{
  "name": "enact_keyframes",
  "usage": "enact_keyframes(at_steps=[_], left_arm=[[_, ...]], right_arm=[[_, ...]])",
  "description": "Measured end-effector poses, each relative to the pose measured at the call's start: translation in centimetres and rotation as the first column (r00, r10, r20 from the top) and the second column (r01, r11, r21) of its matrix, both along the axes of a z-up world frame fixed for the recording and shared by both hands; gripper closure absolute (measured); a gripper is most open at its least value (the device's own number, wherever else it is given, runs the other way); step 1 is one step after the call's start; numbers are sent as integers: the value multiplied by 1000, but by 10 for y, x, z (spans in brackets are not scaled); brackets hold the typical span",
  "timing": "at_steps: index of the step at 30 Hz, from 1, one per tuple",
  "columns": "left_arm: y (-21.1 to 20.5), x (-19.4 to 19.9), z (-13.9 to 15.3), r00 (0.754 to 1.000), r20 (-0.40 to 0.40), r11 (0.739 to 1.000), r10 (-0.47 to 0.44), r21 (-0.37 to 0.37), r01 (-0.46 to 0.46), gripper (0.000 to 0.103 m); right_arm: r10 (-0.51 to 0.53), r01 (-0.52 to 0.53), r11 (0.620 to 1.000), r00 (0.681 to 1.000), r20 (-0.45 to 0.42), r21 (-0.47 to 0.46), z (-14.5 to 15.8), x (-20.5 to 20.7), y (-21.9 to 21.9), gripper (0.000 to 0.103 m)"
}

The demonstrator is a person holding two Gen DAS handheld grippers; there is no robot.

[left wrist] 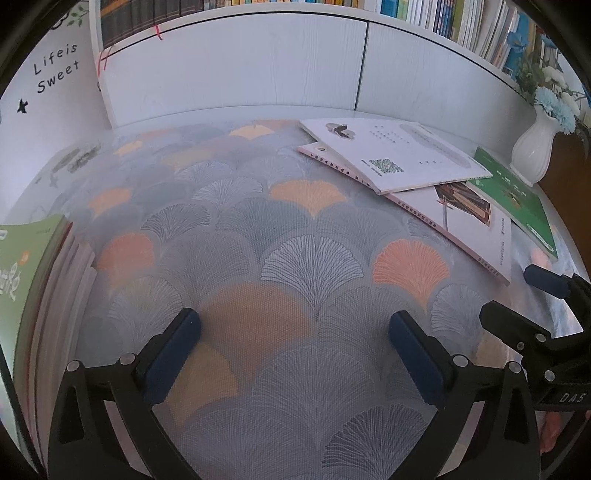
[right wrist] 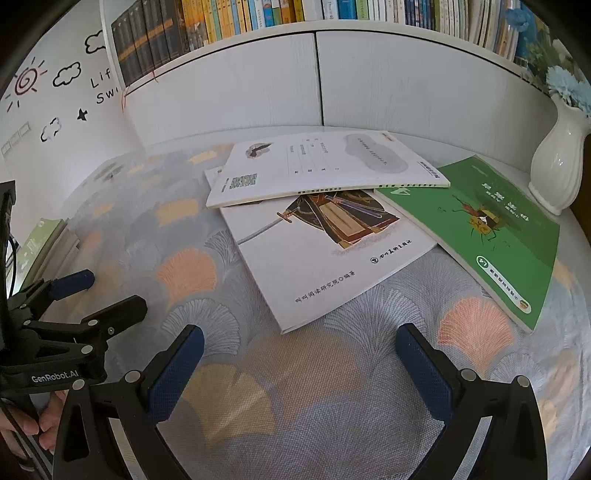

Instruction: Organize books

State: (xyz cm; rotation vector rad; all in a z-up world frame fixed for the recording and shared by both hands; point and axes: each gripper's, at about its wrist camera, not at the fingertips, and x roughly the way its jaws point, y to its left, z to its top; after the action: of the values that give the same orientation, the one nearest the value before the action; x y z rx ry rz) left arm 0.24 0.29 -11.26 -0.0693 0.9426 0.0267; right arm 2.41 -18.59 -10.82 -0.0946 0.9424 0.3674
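Three loose books lie overlapped at the right of the table. A white book (right wrist: 325, 166) (left wrist: 395, 155) rests on top of a white book with a robed swordsman on its cover (right wrist: 325, 258) (left wrist: 461, 221), and a green book (right wrist: 491, 236) (left wrist: 517, 199) lies beside them. A neat stack with a light green cover on top (left wrist: 37, 277) (right wrist: 48, 243) sits at the left edge. My left gripper (left wrist: 295, 321) (right wrist: 112, 290) is open over bare cloth with nothing between its fingers. My right gripper (right wrist: 300, 336) (left wrist: 511, 291) is open and empty, just short of the swordsman book's near corner.
A ginkgo-patterned tablecloth (left wrist: 295, 229) covers the table. A white vase with blue flowers (right wrist: 561, 162) (left wrist: 532, 151) stands at the back right, close to the green book. White cabinet doors (right wrist: 258, 85) and a shelf full of books (right wrist: 258, 18) rise behind. A hand (right wrist: 40, 424) holds the left gripper.
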Motion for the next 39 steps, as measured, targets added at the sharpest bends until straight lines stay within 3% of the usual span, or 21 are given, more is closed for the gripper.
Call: enact_keyframes(at_steps=[24,30,39], left_arm=[[3,0,0,1000,0,1000,-3,2,3,1],[3,0,0,1000,0,1000,-3,2,3,1],[3,0,0,1000,0,1000,-5,2,5,1]], right_arm=[[4,-4,999,1000,2,-41,-1,0,3,0],[10,-9,995,1000,8,-101,-3,-1,10,0],[10,-9,993,1000,9,-117,-4,-2,10,0]])
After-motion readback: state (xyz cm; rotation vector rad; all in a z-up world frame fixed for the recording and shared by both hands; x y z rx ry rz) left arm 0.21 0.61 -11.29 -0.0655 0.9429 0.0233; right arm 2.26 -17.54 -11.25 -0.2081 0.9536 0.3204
